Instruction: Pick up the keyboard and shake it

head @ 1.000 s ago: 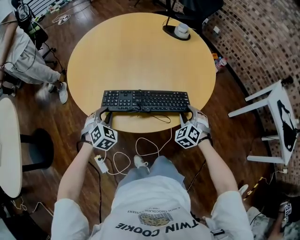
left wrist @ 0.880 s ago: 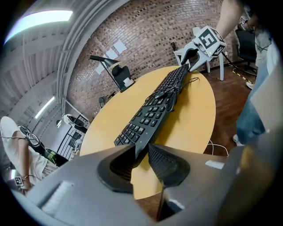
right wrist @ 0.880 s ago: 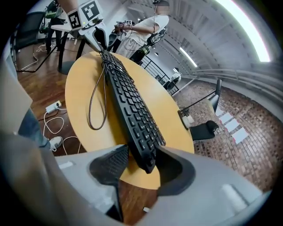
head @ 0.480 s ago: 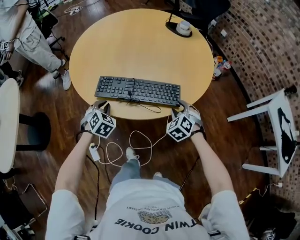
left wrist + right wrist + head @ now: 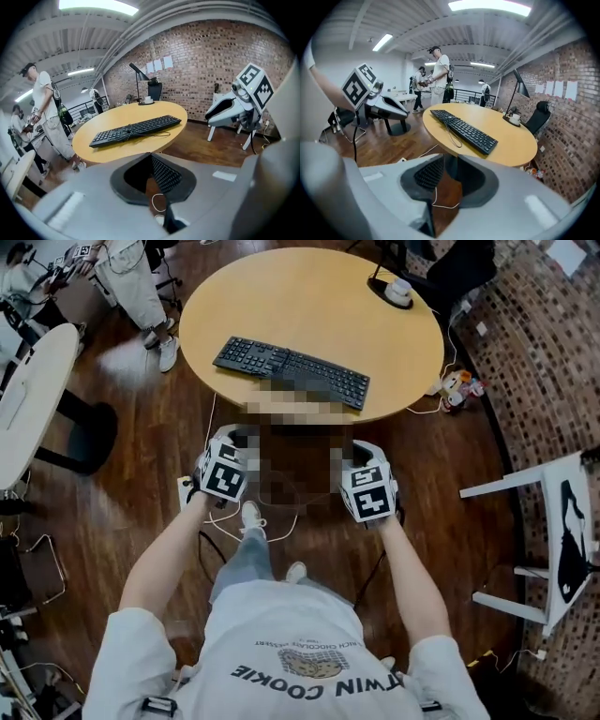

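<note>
The black keyboard [image 5: 291,372] lies flat on the round wooden table [image 5: 309,296], slanted near its front edge, with its cable looped beside it. It also shows in the left gripper view [image 5: 136,130] and the right gripper view [image 5: 464,130]. Both grippers hang over the wooden floor, well short of the table and apart from the keyboard. My left gripper [image 5: 232,434] is shut with nothing in it [image 5: 152,161]. My right gripper [image 5: 359,448] has its jaws closing, a narrow gap left, nothing between them [image 5: 445,168].
A black lamp base with a white cup [image 5: 398,289] stands at the table's far right. White cables [image 5: 234,521] lie on the floor below the grippers. A white stand [image 5: 553,521] is at the right, a pale round table [image 5: 28,399] at the left. People stand at the top left.
Both grippers have drawn back from the keyboard's ends at the table's front edge to over the floor. The keyboard stays on the table. The jaws have closed in.
</note>
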Demonstrator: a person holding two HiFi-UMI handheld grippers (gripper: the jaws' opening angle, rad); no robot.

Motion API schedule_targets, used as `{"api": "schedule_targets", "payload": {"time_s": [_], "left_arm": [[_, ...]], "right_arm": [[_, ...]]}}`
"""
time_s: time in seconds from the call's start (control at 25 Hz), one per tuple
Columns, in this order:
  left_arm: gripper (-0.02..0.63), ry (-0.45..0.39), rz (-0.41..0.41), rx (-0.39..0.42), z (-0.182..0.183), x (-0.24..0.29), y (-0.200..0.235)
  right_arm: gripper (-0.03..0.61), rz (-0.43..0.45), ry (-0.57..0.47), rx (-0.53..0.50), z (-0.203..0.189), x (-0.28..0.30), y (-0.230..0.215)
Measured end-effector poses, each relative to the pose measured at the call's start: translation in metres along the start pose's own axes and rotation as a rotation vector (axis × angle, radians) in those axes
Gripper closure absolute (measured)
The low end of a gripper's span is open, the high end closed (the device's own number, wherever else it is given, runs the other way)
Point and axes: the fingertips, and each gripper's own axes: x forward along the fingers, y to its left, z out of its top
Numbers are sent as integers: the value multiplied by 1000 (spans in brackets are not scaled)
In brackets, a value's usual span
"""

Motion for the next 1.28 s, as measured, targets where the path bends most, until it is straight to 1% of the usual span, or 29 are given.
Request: {"api": "schedule_targets", "payload": {"time_s": [0.16,0.28,0.4,0.56,0.72,0.96,1.28], "left_arm": [[606,-41,-23,-88,-4,-47,-45],[606,-78,-34,-181,-6,-79,-67],[606,-102,-44,-230,-8,-109,-87],[606,-136,-41,-266,-16,-148,-106],[606,-181,-14,-307,-29,-185,-114],[606,-212,-7,-356,-66,-243,-130],[606,-230,-30,-341,-108,-319,-152]], "right_arm": [[498,49,-56,67,-6,-38,37],[531,98,-105,127,-1,-62,69],[546,135,-142,171,3,-81,101],[555,181,-178,219,11,-99,147],[569,199,-216,266,16,-118,191],[577,184,-242,313,5,-154,255],[578,142,-255,327,-10,-209,327]]}}
